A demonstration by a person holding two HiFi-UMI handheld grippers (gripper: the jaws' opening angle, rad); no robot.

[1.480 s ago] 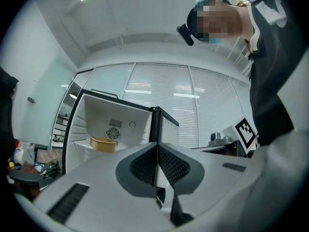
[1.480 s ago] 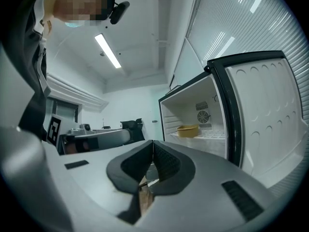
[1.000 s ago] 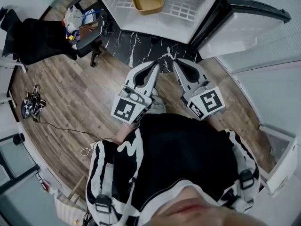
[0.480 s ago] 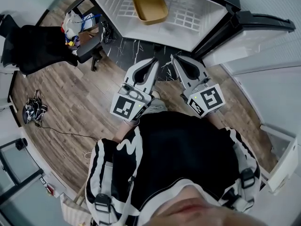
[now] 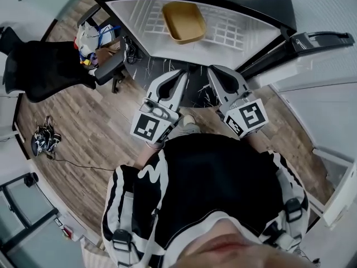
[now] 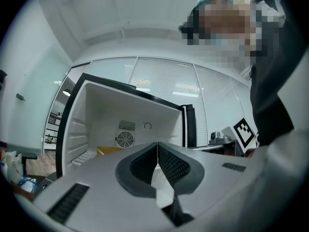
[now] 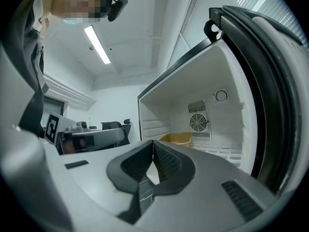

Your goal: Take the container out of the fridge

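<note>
In the open fridge (image 5: 126, 15), whereabouts is the container (image 5: 184, 21)? And have the grippers got hold of anything?

Reply: Nope, nothing grabbed. The container's a shallow tan tub, open side up, sitting on the white wire shelf (image 5: 240, 24). It's in the shelf's left half, a bit back from the front edge. In the right gripper view it's just down-left of the round fan vent (image 7: 198, 123) on the back wall.

The left gripper (image 5: 183, 74) has its jaws pressed right together with nothing between them. The right gripper (image 5: 211, 70) is the same, tips meeting, nothing pinched. They're held side by side out in front of the fridge, over the dark marbled strip of floor (image 5: 148, 66), both pointing at the opening. Their tips are just short of the shelf's front edge and well apart from the tub. The fridge door (image 5: 321, 38) is swung wide open off to the right.
</note>
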